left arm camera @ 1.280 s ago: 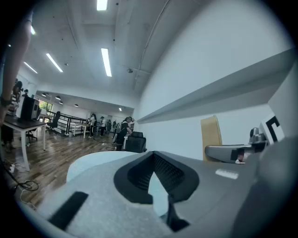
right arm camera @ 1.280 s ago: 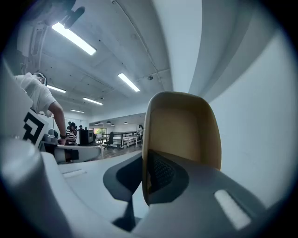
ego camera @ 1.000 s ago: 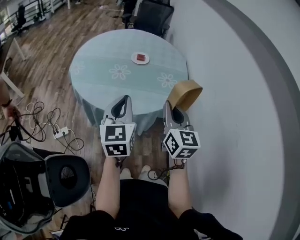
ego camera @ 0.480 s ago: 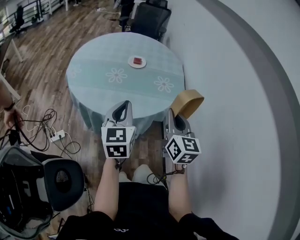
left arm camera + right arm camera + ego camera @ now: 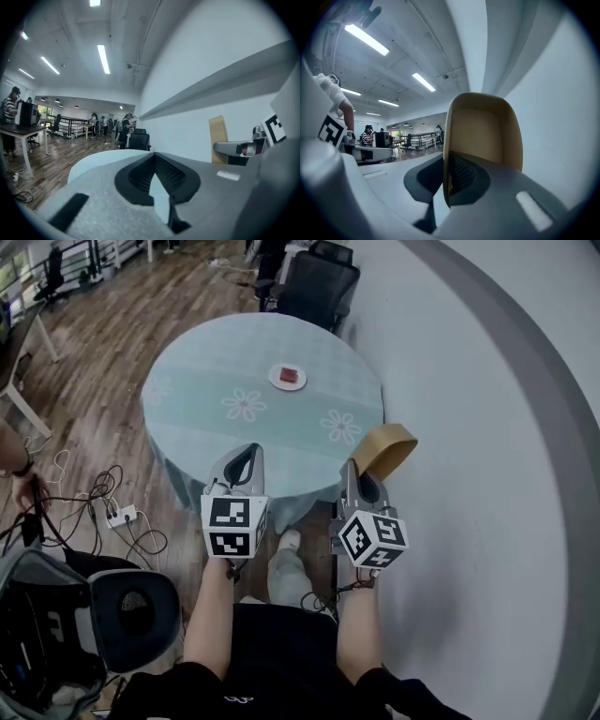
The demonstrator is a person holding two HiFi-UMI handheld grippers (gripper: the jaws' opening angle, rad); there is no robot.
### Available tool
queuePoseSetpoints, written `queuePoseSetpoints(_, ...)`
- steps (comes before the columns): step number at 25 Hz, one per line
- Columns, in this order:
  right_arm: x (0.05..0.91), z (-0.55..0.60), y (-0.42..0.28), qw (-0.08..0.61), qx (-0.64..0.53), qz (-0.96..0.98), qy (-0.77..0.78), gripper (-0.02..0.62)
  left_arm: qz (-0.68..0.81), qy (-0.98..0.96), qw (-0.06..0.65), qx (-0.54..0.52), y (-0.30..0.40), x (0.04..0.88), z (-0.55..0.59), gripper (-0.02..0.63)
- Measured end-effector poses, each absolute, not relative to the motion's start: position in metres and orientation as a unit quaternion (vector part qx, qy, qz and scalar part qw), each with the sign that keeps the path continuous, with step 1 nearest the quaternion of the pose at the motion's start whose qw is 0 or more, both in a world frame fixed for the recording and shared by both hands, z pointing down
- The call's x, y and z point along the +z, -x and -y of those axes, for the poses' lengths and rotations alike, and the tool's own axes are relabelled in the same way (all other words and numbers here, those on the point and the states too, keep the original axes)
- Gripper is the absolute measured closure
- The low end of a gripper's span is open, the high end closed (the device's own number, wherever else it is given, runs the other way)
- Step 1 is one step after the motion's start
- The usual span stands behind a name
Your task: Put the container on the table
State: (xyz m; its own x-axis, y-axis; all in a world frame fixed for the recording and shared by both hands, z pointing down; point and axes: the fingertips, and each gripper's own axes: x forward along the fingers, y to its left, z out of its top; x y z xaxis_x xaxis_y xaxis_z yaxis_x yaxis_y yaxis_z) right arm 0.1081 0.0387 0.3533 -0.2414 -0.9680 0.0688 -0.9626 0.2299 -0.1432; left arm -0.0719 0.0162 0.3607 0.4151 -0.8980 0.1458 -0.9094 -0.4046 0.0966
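Note:
My right gripper [image 5: 354,468] is shut on the rim of a tan, shallow container [image 5: 382,446], which it holds tilted in the air next to the white wall. In the right gripper view the container [image 5: 485,131] stands on edge between the jaws of the right gripper [image 5: 446,161], its hollow side facing the camera. My left gripper [image 5: 246,451] is shut and empty, level with the right one. In the left gripper view the left gripper [image 5: 152,157] points toward the table. Both are just short of the near edge of the round table [image 5: 202,357] with its pale blue flowered cloth.
A small white plate [image 5: 287,377] with a red piece on it sits past the table's middle. A black office chair [image 5: 319,282] stands behind the table. Cables and a power strip [image 5: 117,515] lie on the wood floor at the left. A black chair [image 5: 131,606] is at lower left.
Both grippers have moved forward toward the table with the person's step; a foot now shows between the arms. The container stays in the right gripper.

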Motion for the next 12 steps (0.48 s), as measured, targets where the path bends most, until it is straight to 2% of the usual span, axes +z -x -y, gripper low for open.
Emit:
queuePoseSetpoints(8,0.366,0.074,-0.130,0.010,-0.079,-0.808,0.584,0.583,0.546,-0.832,0.083,0.052,0.042,0.379,0.086,0.604)
queuePoseSetpoints(12,0.379,0.144,-0.147,-0.017,-0.086,-0.819,0.567,0.583,0.567,-0.813,0.114,0.063,0.031,0.397,0.155,0.604)
